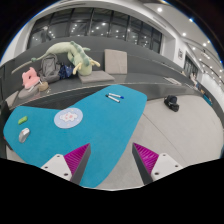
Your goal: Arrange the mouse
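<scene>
A black mouse (172,102) lies on the grey table (150,115), to the right of a blue mat (100,125) and far beyond my fingers. My gripper (112,160) is open and holds nothing. Its left finger (76,160) hangs over the mat's near edge, and its right finger (147,157) over bare table. Between the pink pads I see only mat and tabletop.
On the mat lie a round white disc (67,118) and a small white pen-like item (114,96). Small objects (23,128) sit at the mat's left end. Plush toys (70,55) rest on a grey sofa behind the table. A dark item (208,99) lies far right.
</scene>
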### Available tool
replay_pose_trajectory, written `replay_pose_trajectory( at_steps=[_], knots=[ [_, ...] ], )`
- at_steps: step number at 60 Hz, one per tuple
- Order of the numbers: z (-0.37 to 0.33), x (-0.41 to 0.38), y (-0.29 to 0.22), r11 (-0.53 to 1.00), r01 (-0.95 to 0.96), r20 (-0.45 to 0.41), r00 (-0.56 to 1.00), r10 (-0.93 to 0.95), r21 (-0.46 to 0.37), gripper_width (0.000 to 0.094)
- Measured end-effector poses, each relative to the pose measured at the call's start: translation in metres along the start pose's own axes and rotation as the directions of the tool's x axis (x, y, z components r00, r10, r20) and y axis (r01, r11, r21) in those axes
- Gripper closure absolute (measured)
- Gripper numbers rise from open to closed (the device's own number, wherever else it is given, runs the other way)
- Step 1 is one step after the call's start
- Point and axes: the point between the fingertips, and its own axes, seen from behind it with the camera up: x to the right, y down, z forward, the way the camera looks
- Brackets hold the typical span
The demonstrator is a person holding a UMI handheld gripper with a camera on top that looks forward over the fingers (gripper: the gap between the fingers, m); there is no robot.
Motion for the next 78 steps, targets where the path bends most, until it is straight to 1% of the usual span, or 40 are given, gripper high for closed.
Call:
replay_pose_trajectory(
  at_steps=[6, 10, 13, 14, 19, 22, 30, 38, 44, 54, 69, 78],
  knots=[
    [-0.001, -0.011, 0.002, 1.0, 0.011, 0.015, 1.0, -0.011, -0.003, 0.008],
    [0.002, -0.033, 0.002, 1.0, 0.017, 0.028, 0.999, -0.017, 0.0, 0.0082],
    [0.003, -0.051, 0.003, 1.0, 0.027, 0.048, 0.998, -0.027, 0.002, 0.0079],
    [-0.006, -0.045, 0.005, 0.999, 0.032, 0.061, 0.998, -0.032, 0.002, 0.0079],
    [-0.005, -0.092, 0.005, 0.999, 0.053, 0.091, 0.994, -0.053, 0.01, 0.0079],
    [-0.014, -0.11, 0.01, 0.998, 0.067, 0.125, 0.99, -0.069, 0.018, 0.008],
    [-0.026, -0.193, 0.02, 0.993, 0.112, 0.197, 0.974, -0.115, 0.025, 0.0079],
    [-0.049, -0.262, 0.04, 0.988, 0.148, 0.27, 0.951, -0.151, 0.031, 0.0079],
    [-0.064, -0.313, 0.059, 0.986, 0.165, 0.317, 0.934, -0.163, 0.02, 0.0078],
    [-0.08, -0.385, 0.086, 0.982, 0.187, 0.382, 0.906, -0.182, 0.023, 0.0079],
    [-0.074, -0.469, 0.098, 0.986, 0.156, 0.418, 0.893, -0.167, 0.06, 0.0075],
    [-0.05, -0.509, 0.092, 0.982, 0.144, 0.403, 0.897, -0.181, 0.122, 0.0077]
  ],
)
